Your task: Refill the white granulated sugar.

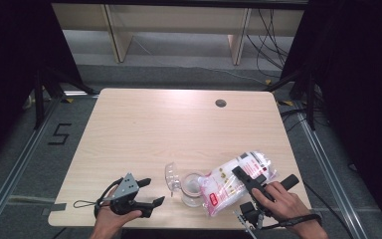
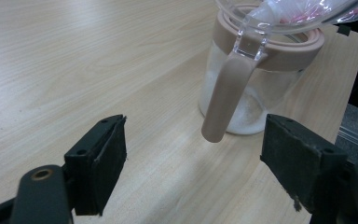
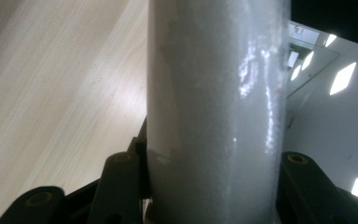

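Between the right gripper's (image 1: 245, 180) jaws sits the white bag (image 1: 231, 181) of granules, pinched across its width; in the right gripper view the bag (image 3: 214, 107) stands as a fat column rising straight up from between the two black jaws, which press on either side of it. Grip looks firm (judgement, not measured). Bag's long axis runs from lower left to upper right across the table in the high view, tilted so its lower end points down-left toward the jar (image 1: 193, 188). That end seems to touch or overlap the jar mouth; exact contact is hard to tell from above.

Left gripper (image 1: 148, 192) hangs with jaws spread wide, holding nothing, low over the table (image 1: 144, 129) near the front edge. In the left gripper view the jar (image 2: 254, 84) lies ahead and to the right of its jaws, apart from them, with its pinkish handle (image 2: 223, 100) hanging down toward the camera and the clear flip lid (image 1: 171, 175) swung open.

Key relation: jar sits between the two grippers, just beside the bag end, a little farther from the left one. Next move likely turns on raising the bag's far end so contents run down-left into the jar; the left could steady the jar.
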A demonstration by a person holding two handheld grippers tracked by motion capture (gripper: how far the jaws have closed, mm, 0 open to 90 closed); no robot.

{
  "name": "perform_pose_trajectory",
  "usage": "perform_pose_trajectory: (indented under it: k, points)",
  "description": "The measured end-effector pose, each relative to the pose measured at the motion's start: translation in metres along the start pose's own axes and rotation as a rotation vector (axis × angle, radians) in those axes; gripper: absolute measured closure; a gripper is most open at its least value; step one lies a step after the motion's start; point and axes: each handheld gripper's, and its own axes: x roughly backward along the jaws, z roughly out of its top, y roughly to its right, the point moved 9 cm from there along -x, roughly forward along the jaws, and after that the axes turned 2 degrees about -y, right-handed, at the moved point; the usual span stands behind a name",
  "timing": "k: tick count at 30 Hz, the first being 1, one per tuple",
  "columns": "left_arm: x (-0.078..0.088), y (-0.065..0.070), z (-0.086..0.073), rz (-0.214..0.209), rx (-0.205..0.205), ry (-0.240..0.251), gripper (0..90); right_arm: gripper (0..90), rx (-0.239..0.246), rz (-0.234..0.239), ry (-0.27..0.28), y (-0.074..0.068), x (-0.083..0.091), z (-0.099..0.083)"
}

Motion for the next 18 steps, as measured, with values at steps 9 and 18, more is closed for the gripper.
perform_pose_trajectory:
  k: [9,18]
  points:
    - [0.0002,0.0002,-0.0005,0.005,0.005,-0.005,21.6,59.0,0.005,0.004,-0.004,0.0001,0.0001,0.0003]
    - [-0.0002,0.0002,-0.0002,0.0,0.003,0.0,21.6,59.1,0.01,0.009,-0.005,0.0002,0.0003,0.0005]
